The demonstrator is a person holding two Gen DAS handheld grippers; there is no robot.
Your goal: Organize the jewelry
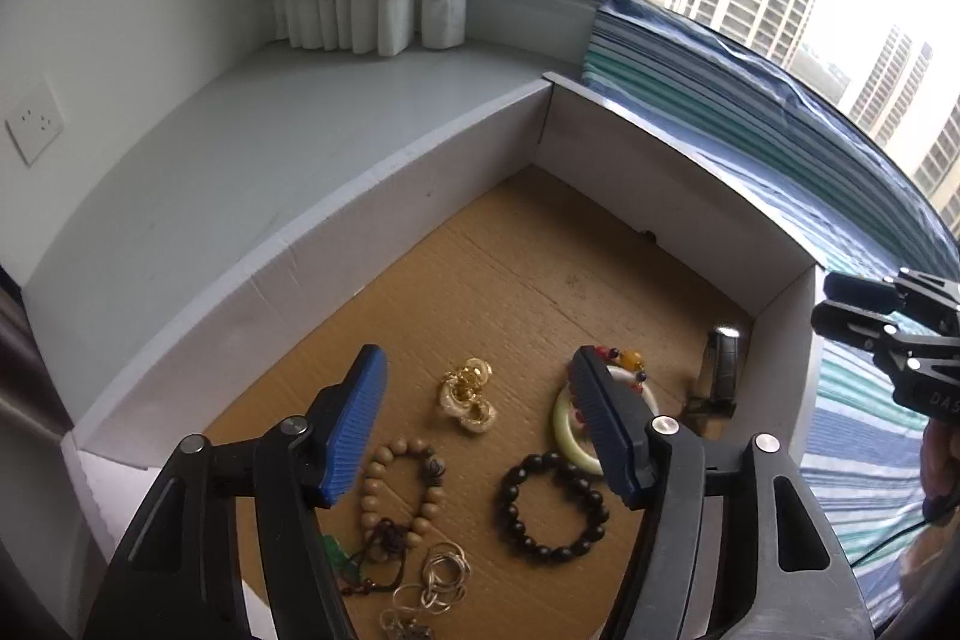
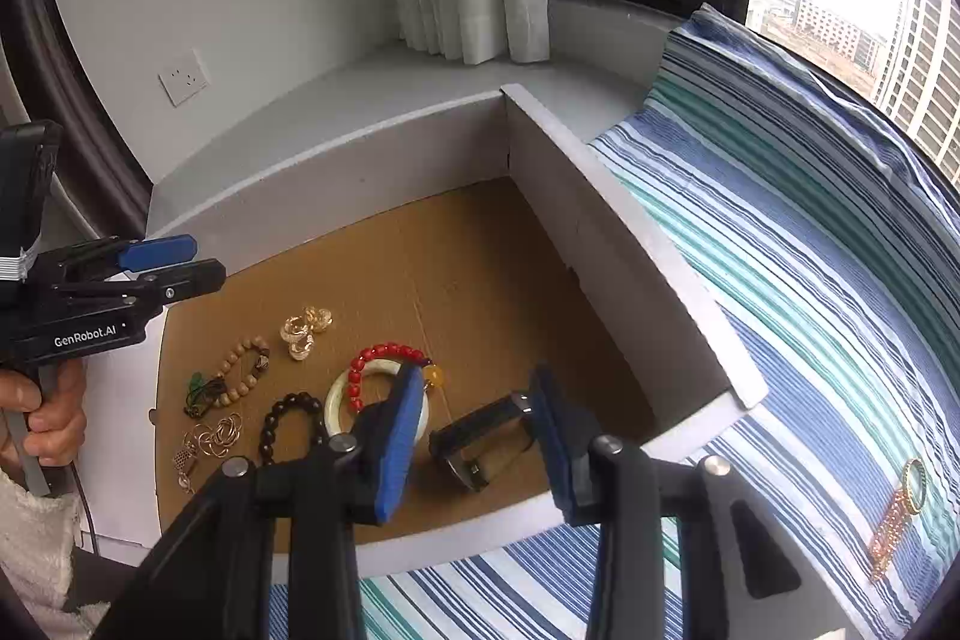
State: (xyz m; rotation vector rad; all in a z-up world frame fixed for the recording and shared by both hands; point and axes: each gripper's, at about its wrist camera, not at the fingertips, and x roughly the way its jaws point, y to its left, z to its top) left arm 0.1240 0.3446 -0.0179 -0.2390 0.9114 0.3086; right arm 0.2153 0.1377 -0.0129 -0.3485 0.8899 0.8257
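Jewelry gathered in shallow white-walled box (image 2: 636, 244) with brown cardboard floor, set on striped blue-green cloth (image 2: 810, 280) by a window. In box, right-wrist view: dark bead bracelet (image 2: 277, 421) near edge; pale jade bangle (image 2: 336, 400) overlapped by red bead bracelet (image 2: 375, 361) with an amber bead; tan wooden bead bracelet (image 2: 240, 367) to the left; green pendant on dark cord (image 2: 201, 394) touching it; tangle of thin metal rings and chain (image 2: 213, 436) nearest; clear amber-gold ring cluster (image 2: 306, 325) farther in; dark-strap watch (image 2: 480, 439) at right, near the right wall. Outside box: gold-toned watch (image 2: 897, 517) flat on the cloth, far right. Right gripper (image 2: 474, 436) open, empty, just above near edge of box, dark-strap watch between its blue fingers, bangle partly behind the left one. Left gripper (image 1: 480, 427) open wide, empty, over the box's near end, ring cluster (image 1: 468, 394) between fingers and slightly beyond, dark bead bracelet (image 1: 552, 508) below.
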